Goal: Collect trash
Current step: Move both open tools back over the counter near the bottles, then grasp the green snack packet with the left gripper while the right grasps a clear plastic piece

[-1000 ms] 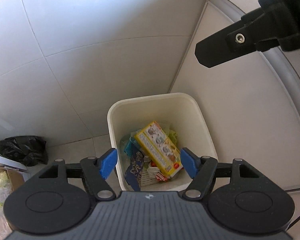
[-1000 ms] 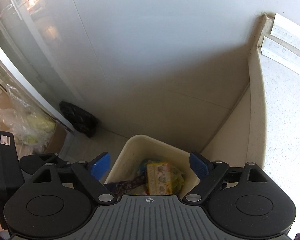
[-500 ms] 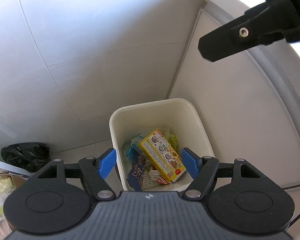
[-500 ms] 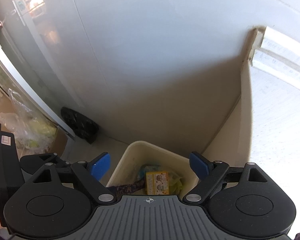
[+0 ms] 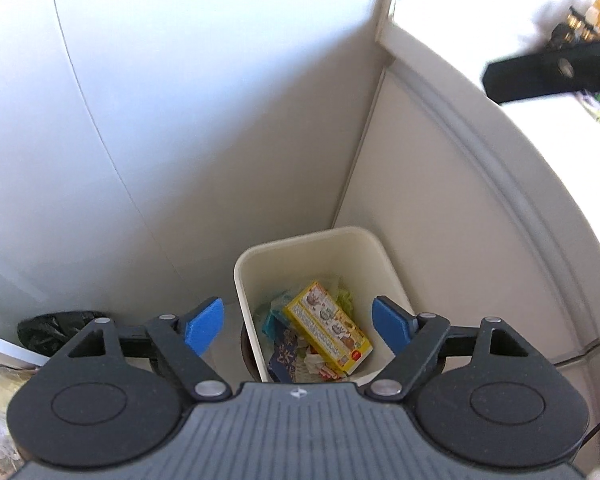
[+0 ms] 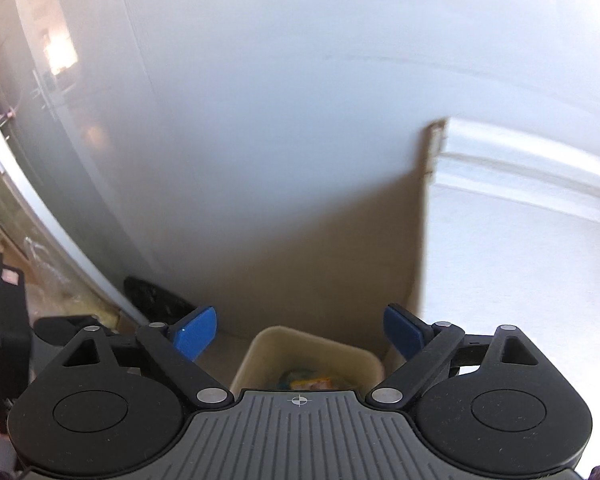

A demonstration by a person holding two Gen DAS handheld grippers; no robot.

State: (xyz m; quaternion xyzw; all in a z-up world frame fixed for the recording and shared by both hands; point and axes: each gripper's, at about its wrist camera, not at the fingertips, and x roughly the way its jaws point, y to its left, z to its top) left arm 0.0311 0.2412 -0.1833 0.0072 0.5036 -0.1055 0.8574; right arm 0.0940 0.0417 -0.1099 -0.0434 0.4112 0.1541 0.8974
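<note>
White wall corner, bin point(image 5: 372, 256) lower centre below the empty, wide-open left gripper point(image 5: 299, 325); right gripper point(image 6: 299, 334) also wide, counter point(image 6: 520, 264) at right.

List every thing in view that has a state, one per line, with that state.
Left gripper: open, holding nothing.
Right gripper: open, holding nothing.
Bin: upright, no lid, partly filled with trash.
Yellow box: inside the bin, lying tilted on top of the other trash.
Dark wrapper: inside the bin, beside the box.
Black bag: crumpled on the floor by the wall.
</note>
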